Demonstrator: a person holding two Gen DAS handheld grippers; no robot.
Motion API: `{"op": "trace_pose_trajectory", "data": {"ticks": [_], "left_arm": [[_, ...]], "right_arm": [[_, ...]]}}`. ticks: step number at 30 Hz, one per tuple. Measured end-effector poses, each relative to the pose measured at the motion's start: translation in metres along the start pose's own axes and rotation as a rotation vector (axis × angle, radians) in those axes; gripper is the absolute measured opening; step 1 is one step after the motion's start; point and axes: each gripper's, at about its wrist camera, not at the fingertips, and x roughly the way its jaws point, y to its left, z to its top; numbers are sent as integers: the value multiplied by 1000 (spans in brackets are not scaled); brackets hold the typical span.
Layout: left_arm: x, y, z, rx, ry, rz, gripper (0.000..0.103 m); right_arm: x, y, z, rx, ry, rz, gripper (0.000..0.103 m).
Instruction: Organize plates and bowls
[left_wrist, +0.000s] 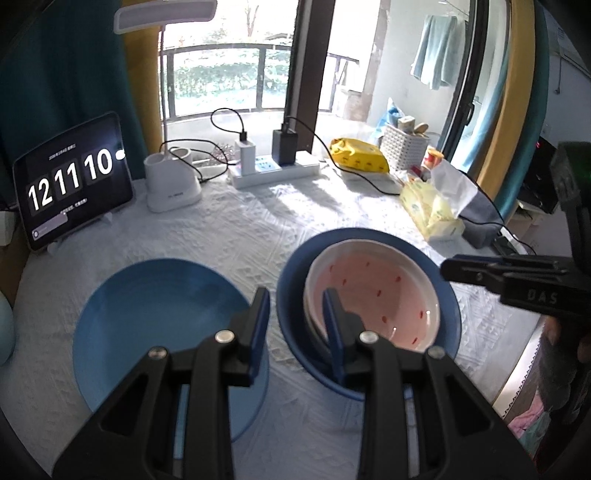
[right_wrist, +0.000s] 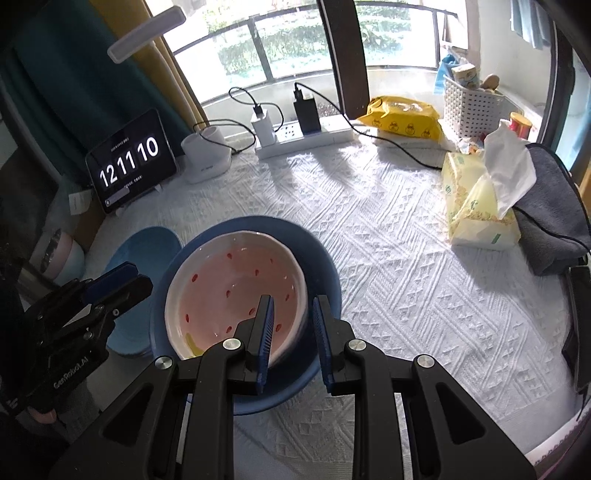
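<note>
Left wrist view: two blue plates (left_wrist: 155, 310) (left_wrist: 295, 266) on the table (left_wrist: 240, 229), one pink bowl (left_wrist: 373, 291) in the right one. Both claws, left (left_wrist: 297, 308) and right (right_wrist: 293, 314), are spread, pinching nothing.

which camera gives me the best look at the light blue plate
The left wrist view: the light blue plate lies broad and near, partly behind the left tool. In the right wrist view, the plate is mostly hidden by the dark blue bowl.
</note>
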Motion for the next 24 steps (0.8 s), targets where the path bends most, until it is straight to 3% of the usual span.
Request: {"op": "trace_pose_trajectory", "data": {"ticks": [8, 24], "left_arm": [[7, 11, -5, -35, 13, 24, 32], [34, 8, -18, -41, 93, 36, 36]], "right_arm": [[-14, -15, 1, 6, -51, -40, 24], [6, -38, -13, 43, -12, 2, 24]]}}
